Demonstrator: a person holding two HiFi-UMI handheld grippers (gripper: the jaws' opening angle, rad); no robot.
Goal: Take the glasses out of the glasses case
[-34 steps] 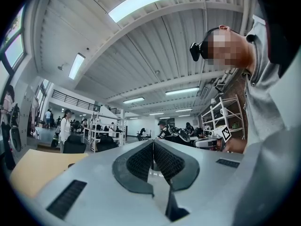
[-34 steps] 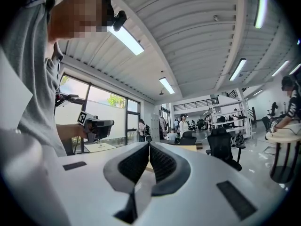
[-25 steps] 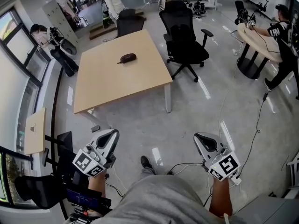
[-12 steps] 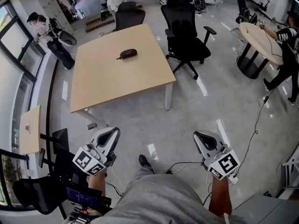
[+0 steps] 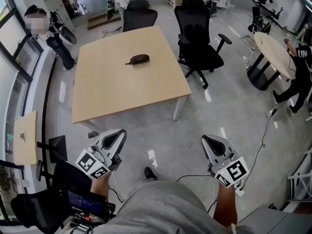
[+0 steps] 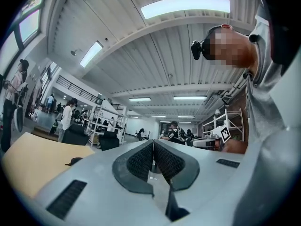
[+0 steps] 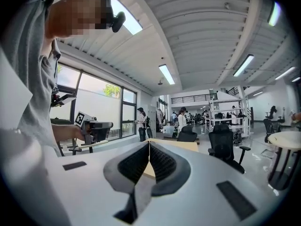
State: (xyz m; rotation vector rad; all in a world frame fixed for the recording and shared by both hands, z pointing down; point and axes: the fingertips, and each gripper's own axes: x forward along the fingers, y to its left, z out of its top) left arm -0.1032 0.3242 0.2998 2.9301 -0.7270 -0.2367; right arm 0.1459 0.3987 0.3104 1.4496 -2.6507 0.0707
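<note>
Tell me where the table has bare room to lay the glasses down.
The table is almost all bare: the whole near half between the case and the near edge, plus both sides of the case. Only the far edge is tight, with two chairs close.

One square light-wood table, and small counts around it.

On the table lies one dark oval glasses case. At the table's far side stand two black swivel office chairs: one chair at the far edge and another chair by the far right corner. Right of the table is one round pale table with one person in black beside it. On the table's near side are two grey handheld grippers: the left gripper and the right gripper.
</note>
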